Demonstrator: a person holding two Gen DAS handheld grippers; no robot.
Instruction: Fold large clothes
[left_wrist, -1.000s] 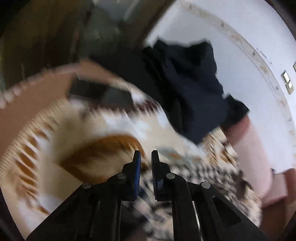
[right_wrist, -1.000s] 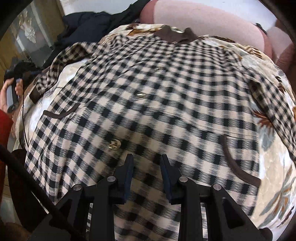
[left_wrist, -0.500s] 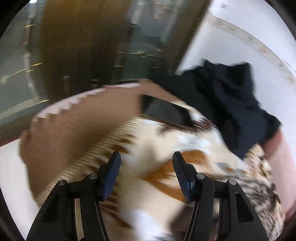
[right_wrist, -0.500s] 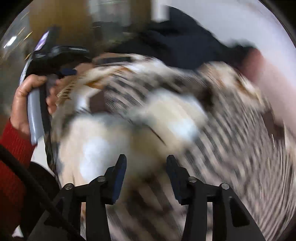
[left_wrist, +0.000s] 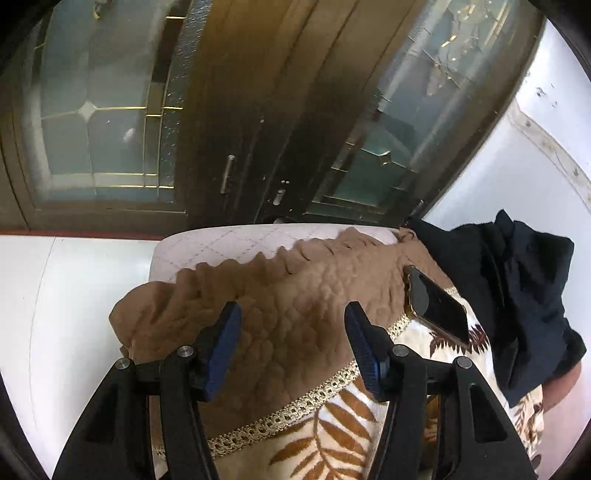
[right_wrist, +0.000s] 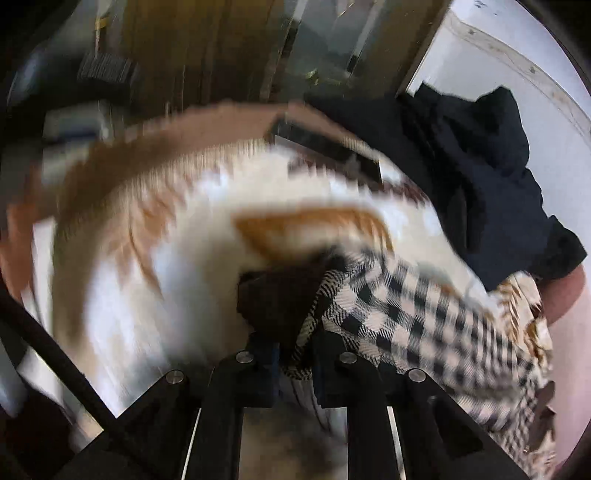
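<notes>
A black-and-cream checked coat (right_wrist: 413, 314) with a dark brown cuff (right_wrist: 280, 291) lies on a leaf-patterned blanket (right_wrist: 147, 266). My right gripper (right_wrist: 293, 363) is shut on the coat's sleeve end near the cuff; this view is blurred. My left gripper (left_wrist: 291, 347) is open and empty above the blanket's brown ruffled border (left_wrist: 295, 295); the coat does not show in the left wrist view.
A black phone (left_wrist: 436, 306) lies on the blanket's edge; it also shows in the right wrist view (right_wrist: 325, 147). A dark navy garment (left_wrist: 517, 295) is heaped at the right against a white wall. A dark wooden glazed door (left_wrist: 258, 110) stands behind.
My right gripper swung left from the coat's front and closed on the sleeve end. My left gripper opened and turned toward the blanket's brown border and the door.
</notes>
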